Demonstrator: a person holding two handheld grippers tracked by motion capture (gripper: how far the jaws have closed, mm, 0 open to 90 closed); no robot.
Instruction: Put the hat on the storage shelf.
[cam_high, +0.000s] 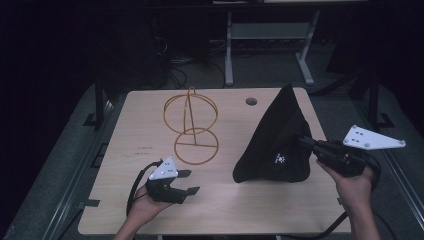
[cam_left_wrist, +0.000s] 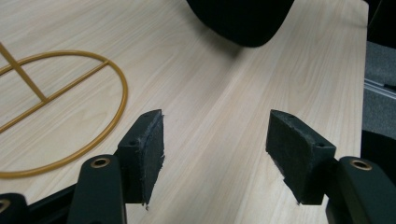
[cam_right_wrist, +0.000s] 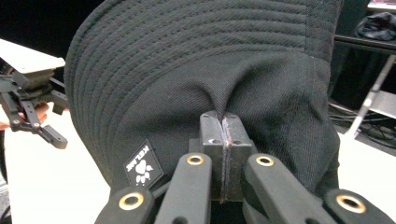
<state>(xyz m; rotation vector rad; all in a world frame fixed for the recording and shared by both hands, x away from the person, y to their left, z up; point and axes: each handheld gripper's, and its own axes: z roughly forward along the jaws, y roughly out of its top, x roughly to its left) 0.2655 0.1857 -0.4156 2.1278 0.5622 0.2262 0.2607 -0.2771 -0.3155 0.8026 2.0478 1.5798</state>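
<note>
- Two hand-held grippers work over a pale wooden table (cam_high: 150, 150) in the high view: the right gripper (cam_high: 306, 141) holds a black fabric bucket hat (cam_high: 277, 137) up by its side so that it hangs in a tall cone, its lower rim at or just above the tabletop.
- A thin golden wire stand (cam_high: 192, 127) with two rings sits well apart from the hat, toward the table's middle; my guess is the hat is meant to go on it, which would explain lifting it.
- The left gripper (cam_high: 187, 182) rests low near the table's front edge, jaws parted and empty, aimed toward the hat, perhaps ready to steady the brim.
- From the left gripper view, both pads stand wide with bare wood between them; the stand's flat ring (cam_left_wrist: 70, 112) lies to one side and the hat's dark rim (cam_left_wrist: 240, 21) hangs ahead.
- The right gripper view gives what the high view cannot: the jaws clenched tight on a pinched fold of the hat's cloth (cam_right_wrist: 224, 100), stitched brim rows above and a small white paw label (cam_right_wrist: 143, 166) beside the grip.
</note>
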